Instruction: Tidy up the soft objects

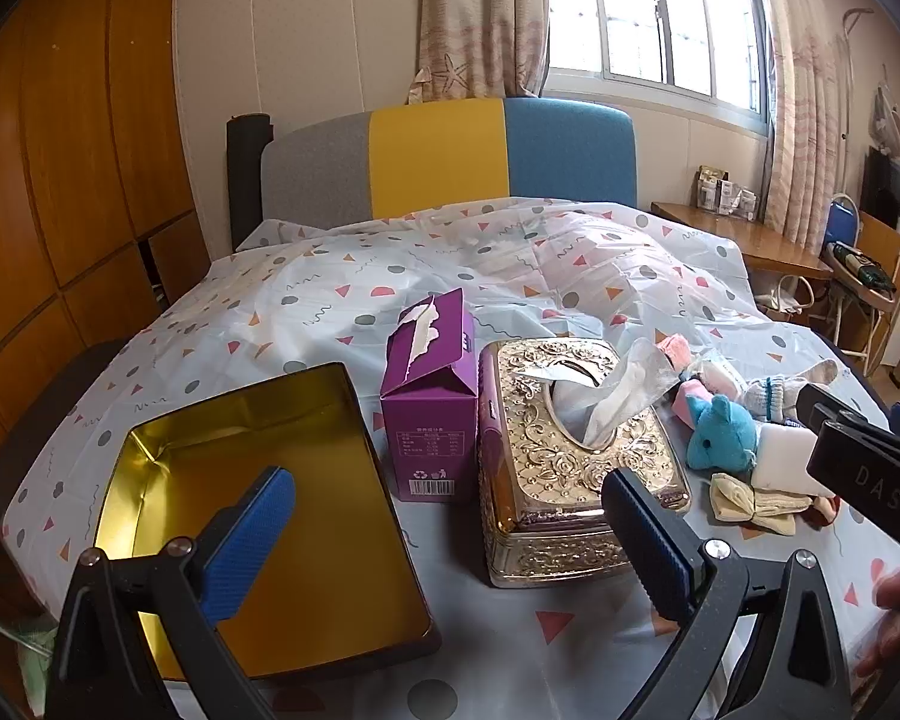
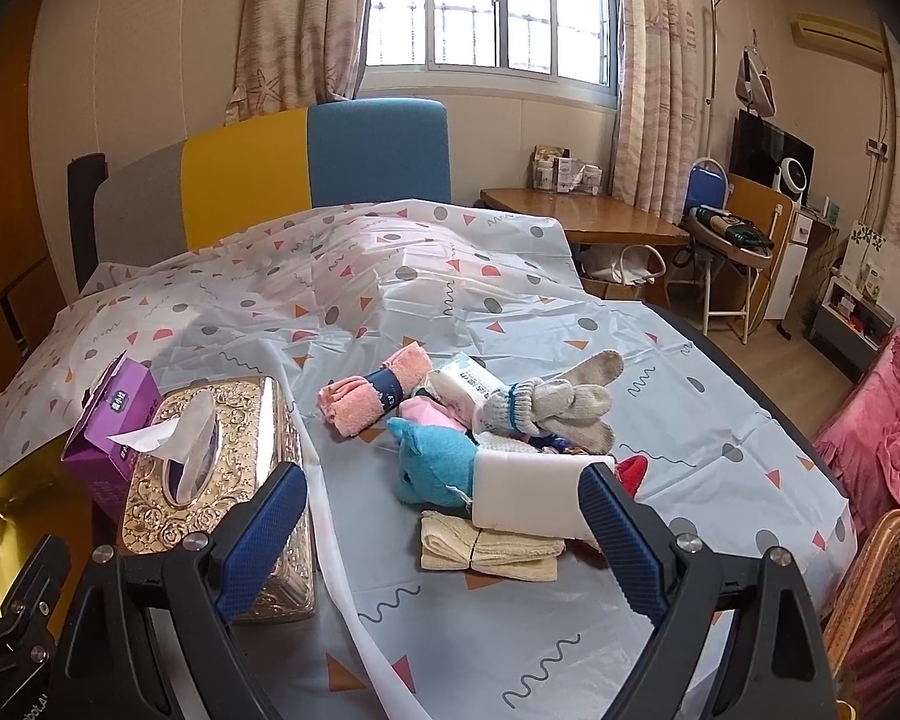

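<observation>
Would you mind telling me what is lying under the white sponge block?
The white sponge block rests partly on folded cream cloths, with the blue plush toy against its left end. What lies beneath its far side is hidden.

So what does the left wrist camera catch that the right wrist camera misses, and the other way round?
Only the left wrist view shows the whole open gold tin, lying empty; the right view catches just a corner. Only the right wrist view shows the rolled pink towel in full, and the pink bedding at the edge. Both show the ornate tissue box, the purple carton, the blue plush toy, the white sponge and the grey gloves. The left gripper and right gripper are both open.
</observation>
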`<control>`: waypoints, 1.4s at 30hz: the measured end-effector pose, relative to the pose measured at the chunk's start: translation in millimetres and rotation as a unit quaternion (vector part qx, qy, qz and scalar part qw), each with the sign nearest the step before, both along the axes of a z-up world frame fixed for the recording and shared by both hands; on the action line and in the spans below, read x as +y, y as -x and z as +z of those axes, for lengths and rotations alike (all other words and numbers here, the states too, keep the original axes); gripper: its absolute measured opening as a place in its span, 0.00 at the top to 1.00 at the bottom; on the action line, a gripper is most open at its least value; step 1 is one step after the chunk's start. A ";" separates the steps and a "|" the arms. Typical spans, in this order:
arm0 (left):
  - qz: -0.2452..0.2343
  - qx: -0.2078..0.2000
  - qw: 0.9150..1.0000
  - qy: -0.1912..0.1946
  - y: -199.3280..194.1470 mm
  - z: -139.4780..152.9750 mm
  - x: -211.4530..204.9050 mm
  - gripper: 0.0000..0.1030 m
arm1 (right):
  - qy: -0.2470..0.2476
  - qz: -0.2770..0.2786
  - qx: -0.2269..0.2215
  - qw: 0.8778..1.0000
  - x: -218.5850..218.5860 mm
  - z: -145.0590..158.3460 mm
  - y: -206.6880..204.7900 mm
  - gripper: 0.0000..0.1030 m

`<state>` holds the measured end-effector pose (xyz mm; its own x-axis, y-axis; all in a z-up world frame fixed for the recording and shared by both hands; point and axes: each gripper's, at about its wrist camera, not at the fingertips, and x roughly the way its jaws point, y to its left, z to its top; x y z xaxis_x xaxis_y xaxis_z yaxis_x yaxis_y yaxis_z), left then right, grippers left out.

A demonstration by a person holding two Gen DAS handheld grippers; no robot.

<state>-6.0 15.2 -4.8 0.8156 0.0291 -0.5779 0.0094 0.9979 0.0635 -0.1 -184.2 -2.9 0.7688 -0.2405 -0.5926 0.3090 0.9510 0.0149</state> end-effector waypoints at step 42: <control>-0.078 0.005 0.997 0.028 6.5 0.4 -15.5 0.00 | -0.035 -0.013 -0.030 0.999 -52.8 10.0 -8.9 0.09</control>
<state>-12.5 -0.2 -4.4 0.8014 -0.1300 -0.5838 0.1651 0.9863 0.0070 8.8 -237.0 7.0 0.7972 -0.2210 -0.5618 0.3306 0.9384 0.1000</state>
